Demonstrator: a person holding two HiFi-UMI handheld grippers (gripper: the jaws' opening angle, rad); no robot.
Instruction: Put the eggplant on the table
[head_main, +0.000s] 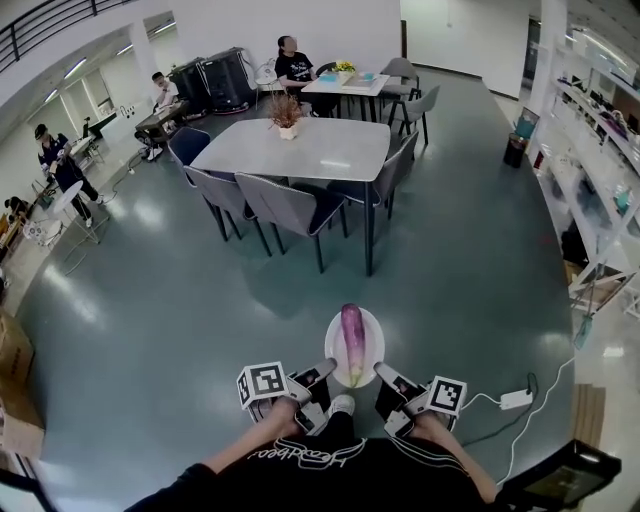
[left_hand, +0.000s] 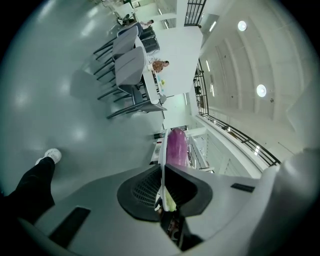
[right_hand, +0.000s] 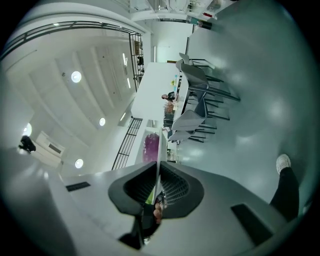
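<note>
The plate (head_main: 335, 346) bearing the eggplant (head_main: 352, 336) is pinched by the left claw (head_main: 327, 369) at 7 o'clock and the right claw (head_main: 382, 371) at 5.

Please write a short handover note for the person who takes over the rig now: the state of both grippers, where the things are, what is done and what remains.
Left gripper: fingers shut on the near left rim of the white plate.
Right gripper: fingers shut on the near right rim of the same plate.
Eggplant: lies lengthwise on the plate, held above the floor in front of the person.
Table: ahead across open floor, with chairs around it.
Done: the plate with the eggplant is held in both grippers.
Left: carry it to the table and put the eggplant there; keeping the plate level seems wise.
</note>
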